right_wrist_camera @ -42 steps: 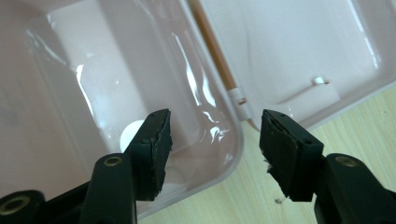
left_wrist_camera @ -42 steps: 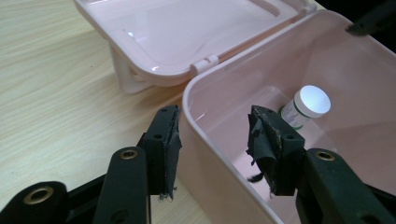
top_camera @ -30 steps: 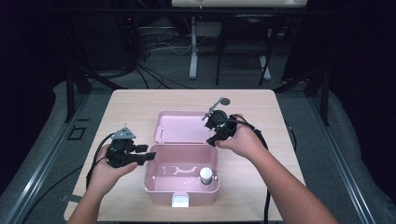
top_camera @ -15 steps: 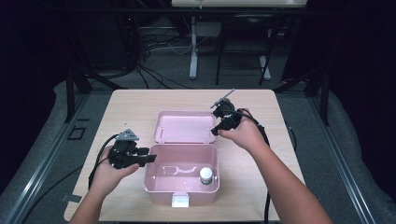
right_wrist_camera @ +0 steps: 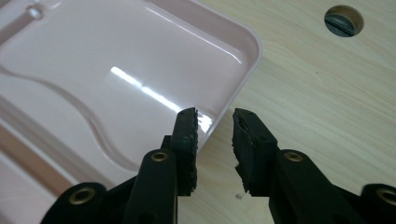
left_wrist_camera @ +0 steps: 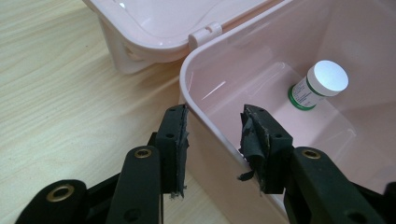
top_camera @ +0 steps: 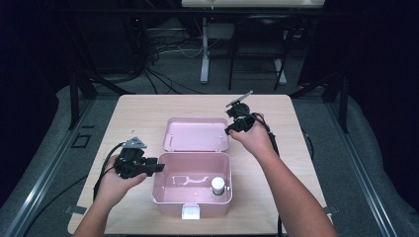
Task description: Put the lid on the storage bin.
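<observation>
The pink plastic box [top_camera: 195,185] is lying open on the bench [top_camera: 138,111], its lid [top_camera: 196,133] hinged back flat, so closing it is looking like the work ahead. The left gripper [left_wrist_camera: 212,135] has just been closing and is straddling the box's near wall without yet pinching it. The right gripper [right_wrist_camera: 214,140] has also just been closing, its half-open jaws straddling the lid's corner rim, while a white-capped pill bottle [left_wrist_camera: 317,86] is standing inside beyond the left gripper.
</observation>
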Action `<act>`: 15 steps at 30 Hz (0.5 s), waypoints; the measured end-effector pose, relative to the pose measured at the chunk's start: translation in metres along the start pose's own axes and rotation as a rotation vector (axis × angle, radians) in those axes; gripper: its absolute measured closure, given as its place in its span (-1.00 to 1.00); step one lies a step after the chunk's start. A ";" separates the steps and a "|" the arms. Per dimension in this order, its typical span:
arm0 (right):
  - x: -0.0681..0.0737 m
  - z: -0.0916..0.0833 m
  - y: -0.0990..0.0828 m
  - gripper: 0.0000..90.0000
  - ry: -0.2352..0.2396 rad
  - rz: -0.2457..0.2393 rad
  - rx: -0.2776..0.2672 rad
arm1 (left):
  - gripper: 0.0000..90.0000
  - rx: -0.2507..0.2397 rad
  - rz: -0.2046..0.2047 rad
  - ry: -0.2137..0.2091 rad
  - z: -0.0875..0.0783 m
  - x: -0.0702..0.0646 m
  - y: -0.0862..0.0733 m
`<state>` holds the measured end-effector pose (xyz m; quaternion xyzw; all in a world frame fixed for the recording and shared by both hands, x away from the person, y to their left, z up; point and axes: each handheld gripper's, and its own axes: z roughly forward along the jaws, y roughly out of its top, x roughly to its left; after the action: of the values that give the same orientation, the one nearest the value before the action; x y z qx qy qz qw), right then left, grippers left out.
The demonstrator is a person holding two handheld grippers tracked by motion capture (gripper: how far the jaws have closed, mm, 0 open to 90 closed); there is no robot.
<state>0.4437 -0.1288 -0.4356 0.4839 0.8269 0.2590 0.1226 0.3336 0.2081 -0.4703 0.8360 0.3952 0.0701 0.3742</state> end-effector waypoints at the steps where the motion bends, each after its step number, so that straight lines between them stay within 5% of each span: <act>1: 0.000 0.000 0.000 0.59 0.000 0.000 0.000 | 0.36 0.000 0.000 0.000 0.000 0.000 0.000; 15: -0.010 0.022 0.005 0.68 0.002 0.207 0.000 | 0.36 -0.002 -0.006 -0.004 0.000 0.000 0.000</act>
<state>0.4622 -0.1293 -0.4518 0.5664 0.7727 0.2707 0.0942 0.3335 0.2085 -0.4705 0.8347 0.3969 0.0675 0.3758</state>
